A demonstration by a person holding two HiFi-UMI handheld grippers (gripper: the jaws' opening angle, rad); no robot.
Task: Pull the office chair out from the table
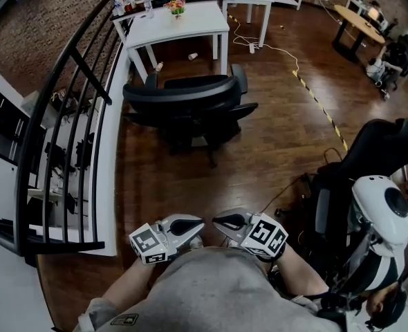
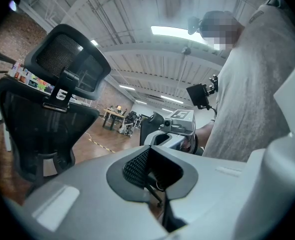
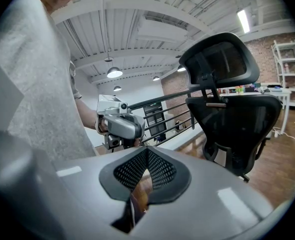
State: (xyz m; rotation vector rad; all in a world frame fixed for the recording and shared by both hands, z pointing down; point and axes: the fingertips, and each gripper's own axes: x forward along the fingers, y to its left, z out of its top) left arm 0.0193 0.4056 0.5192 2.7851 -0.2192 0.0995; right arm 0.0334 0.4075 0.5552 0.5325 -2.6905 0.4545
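Office chair [image 1: 190, 102] stands on dark wood floor [image 1: 280, 137] near white table [image 1: 180, 23].

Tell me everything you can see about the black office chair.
The black office chair has a curved mesh backrest, a separate headrest on a bracket, armrests and a spoked base. It stands upright on the wooden floor, its back toward the person, close in front of the white table. Nothing touches it but the floor.

Even indoor light, ceiling strip lights [image 2: 180, 32] glaring, strong fisheye edges, sharp focus
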